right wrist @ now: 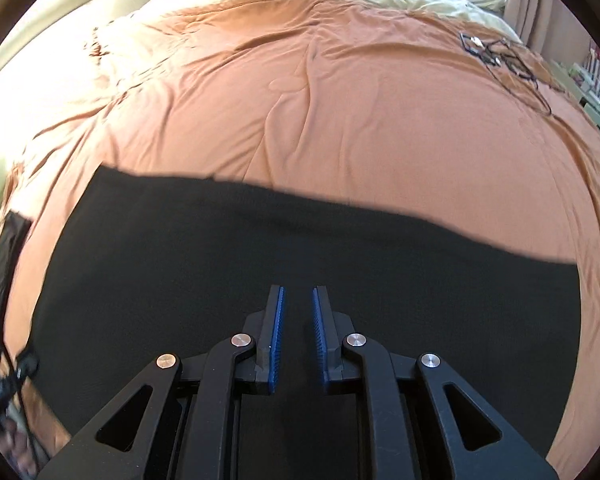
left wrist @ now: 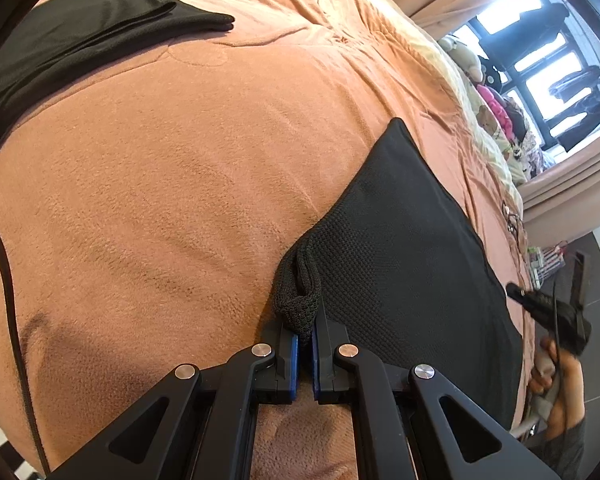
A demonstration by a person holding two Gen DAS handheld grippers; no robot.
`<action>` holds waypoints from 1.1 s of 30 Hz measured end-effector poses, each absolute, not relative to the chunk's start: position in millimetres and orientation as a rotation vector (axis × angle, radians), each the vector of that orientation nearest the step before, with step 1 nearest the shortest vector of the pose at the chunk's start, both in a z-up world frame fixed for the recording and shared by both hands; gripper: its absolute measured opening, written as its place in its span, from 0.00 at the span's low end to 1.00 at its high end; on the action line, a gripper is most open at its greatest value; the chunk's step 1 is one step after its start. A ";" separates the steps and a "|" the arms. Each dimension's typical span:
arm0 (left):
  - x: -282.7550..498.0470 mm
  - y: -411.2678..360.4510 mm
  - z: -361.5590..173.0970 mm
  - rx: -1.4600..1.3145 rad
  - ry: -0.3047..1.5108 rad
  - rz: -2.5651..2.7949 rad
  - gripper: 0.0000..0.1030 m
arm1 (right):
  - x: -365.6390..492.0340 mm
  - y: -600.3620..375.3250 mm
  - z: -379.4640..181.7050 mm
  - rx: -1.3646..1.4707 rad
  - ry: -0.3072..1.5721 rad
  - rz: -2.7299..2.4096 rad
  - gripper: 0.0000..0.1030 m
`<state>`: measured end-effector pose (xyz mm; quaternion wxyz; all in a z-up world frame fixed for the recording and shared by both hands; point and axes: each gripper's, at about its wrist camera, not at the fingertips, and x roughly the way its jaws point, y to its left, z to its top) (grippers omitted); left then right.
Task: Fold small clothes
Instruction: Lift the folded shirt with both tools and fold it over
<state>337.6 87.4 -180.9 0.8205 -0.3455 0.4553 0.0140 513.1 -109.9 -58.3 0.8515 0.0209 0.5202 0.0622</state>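
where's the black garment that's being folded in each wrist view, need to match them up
Left wrist view: the black garment lies right of centre, running to the lower right, with a bunched corner pinched in the left gripper.
Right wrist view: it fills the lower half, a wide dark band under the right gripper, whose jaws stand apart over it with nothing between them.
Shared landmark: the orange blanket under the garment.
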 end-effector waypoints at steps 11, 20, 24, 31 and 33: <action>348.2 73.1 -121.9 -0.752 0.895 -0.087 0.04 | 426.2 -138.3 -53.3 0.214 1.139 0.235 0.11; 365.8 35.3 -62.9 -0.703 0.839 -0.204 0.04 | 378.5 -136.8 -63.3 0.265 1.112 0.295 0.11; 373.8 15.1 -41.9 -0.676 0.825 -0.264 0.03 | 376.1 -133.5 -75.4 0.273 1.132 0.310 0.11; 386.2 -19.8 -13.6 -0.635 0.834 -0.340 0.03 | 378.4 -125.9 -87.4 0.294 1.149 0.381 0.11; 388.1 -30.4 -3.8 -0.621 0.825 -0.360 0.03 | 380.7 -123.2 -92.1 0.280 1.164 0.395 0.11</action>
